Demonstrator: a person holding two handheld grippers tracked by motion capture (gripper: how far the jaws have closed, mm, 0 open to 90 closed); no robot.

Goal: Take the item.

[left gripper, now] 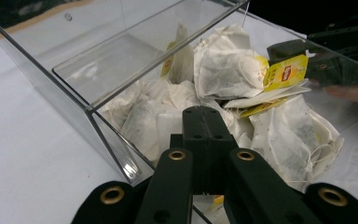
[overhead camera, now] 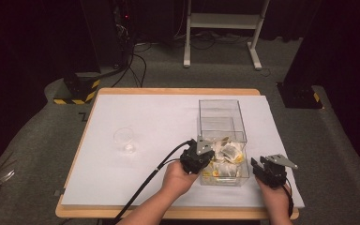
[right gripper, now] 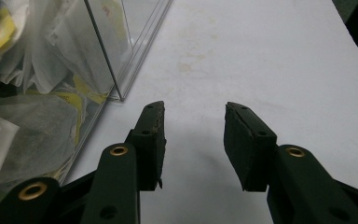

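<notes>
Inside the clear box (left gripper: 70,100), the left claw (left gripper: 207,122) is pressed shut among the tea bags (left gripper: 223,74), which pile just ahead of its tips; whether it pinches one I cannot tell; right claw (right gripper: 193,135) hangs half-wide above the desk (right gripper: 261,60), box just beside it.

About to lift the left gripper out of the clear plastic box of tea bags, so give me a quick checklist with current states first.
1. Left gripper jaws closed: ok, they meet tip to tip inside the clear plastic box.
2. A white paper tea bag caught between them: cannot tell; the tips sit in the pile, but no bag shows pinched.
3. Right gripper clear of the box: ok, jaws apart, nothing between them, over the white table cover beside the box wall.
4. Small clear plastic cup upright and unobstructed: ok, left of the box.
5. Yellow tags and strings free of the jaws: cannot tell.
</notes>
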